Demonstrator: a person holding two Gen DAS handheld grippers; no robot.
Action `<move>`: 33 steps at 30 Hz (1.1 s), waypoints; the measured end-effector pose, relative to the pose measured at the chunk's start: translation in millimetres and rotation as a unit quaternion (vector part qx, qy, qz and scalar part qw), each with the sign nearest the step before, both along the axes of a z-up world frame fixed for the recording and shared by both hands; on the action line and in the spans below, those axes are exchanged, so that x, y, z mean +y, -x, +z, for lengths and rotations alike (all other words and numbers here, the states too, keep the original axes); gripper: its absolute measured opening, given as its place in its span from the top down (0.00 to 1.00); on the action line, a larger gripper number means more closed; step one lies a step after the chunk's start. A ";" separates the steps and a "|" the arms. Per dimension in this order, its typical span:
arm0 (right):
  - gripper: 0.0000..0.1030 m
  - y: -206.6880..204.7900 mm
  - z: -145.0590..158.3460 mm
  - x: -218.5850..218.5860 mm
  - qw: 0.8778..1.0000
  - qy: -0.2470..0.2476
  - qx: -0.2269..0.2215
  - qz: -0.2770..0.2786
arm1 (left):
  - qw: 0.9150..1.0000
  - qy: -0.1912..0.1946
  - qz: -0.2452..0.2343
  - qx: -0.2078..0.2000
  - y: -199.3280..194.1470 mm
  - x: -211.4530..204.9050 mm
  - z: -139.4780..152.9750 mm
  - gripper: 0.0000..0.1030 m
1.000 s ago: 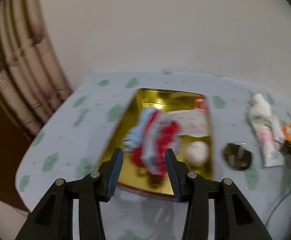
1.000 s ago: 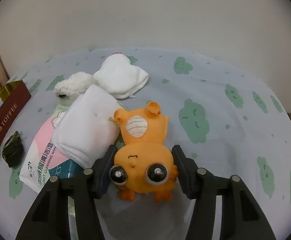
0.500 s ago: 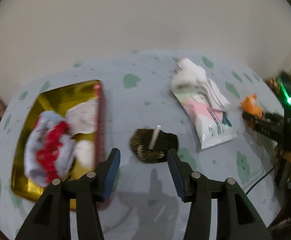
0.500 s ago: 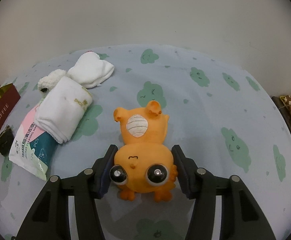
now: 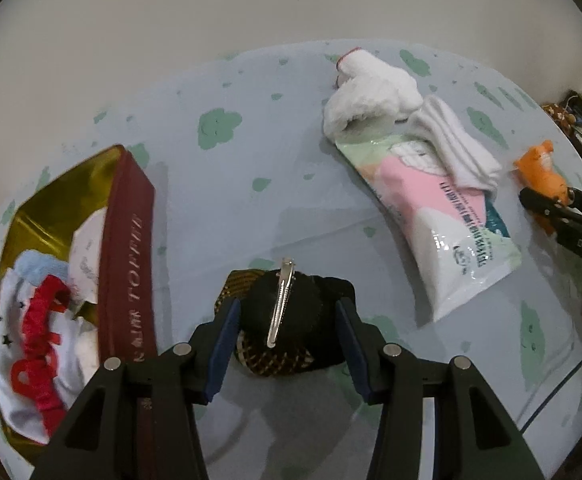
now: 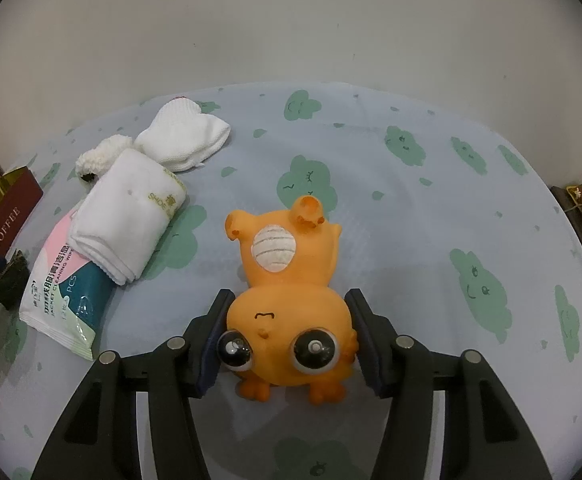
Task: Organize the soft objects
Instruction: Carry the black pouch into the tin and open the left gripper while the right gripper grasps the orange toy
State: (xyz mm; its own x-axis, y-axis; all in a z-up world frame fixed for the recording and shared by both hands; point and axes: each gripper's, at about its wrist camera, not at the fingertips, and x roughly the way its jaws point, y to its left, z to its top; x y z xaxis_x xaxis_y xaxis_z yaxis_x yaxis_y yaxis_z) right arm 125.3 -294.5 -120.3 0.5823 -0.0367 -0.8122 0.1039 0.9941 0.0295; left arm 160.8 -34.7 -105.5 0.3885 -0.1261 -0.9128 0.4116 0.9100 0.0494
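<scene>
- Left wrist view: left gripper (image 5: 287,332) points steeply down at the black hair clip (image 5: 287,312) lying on the table (image 5: 251,184), toward its near edge. The clip sits squarely between the blue pads; jaws parted, with a gap showing on the right side and the left pad close to the fabric, no squeeze visible. Released, as far as I can judge.
- Its silver clasp (image 5: 279,304) runs straight away from the camera, so the long axis lies along the fingers and closing would pinch across the narrow width.
- The toffee box (image 5: 129,264) stands just left of the clip, at the table's left edge, with a red-and-white cloth (image 5: 31,344) already inside. Likely drop spot.
- Wipes pack (image 5: 443,216), folded towel (image 5: 455,148) and fluffy sock (image 5: 371,92) lie toward the far right.
- Right wrist view: right gripper (image 6: 287,328) is clenched on the orange squishy toy (image 6: 287,280) at its head, pads against both sides. The body stretches away toward the table's far edge.
- The left hand is plainly nearer the clip.
</scene>
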 end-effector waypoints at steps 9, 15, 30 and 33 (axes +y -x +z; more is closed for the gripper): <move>0.48 -0.4 -0.3 0.8 1.000 0.000 0.001 -0.001 | 0.999 0.042 0.026 -0.001 -3.6 6.5 -3.9 0.44; 0.48 -0.3 -0.5 0.1 1.000 0.000 0.000 0.000 | 0.999 0.046 0.017 -0.008 4.8 2.2 -3.4 0.55; 0.48 -0.4 -0.4 0.0 1.000 0.001 0.001 0.000 | 0.999 0.039 0.008 -0.027 24.5 -7.6 14.8 0.70; 0.48 -0.4 -0.4 0.0 1.000 0.001 0.001 0.000 | 0.999 0.036 0.007 -0.035 28.4 -8.8 22.5 0.70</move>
State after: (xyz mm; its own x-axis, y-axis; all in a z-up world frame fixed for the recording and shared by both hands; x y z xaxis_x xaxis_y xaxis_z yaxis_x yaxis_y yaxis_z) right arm 125.7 -294.5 -120.7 0.5813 -0.0385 -0.8128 0.1037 0.9942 0.0270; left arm 132.3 -43.5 -83.0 0.4534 -0.1843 -0.8720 0.3959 0.9182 0.0117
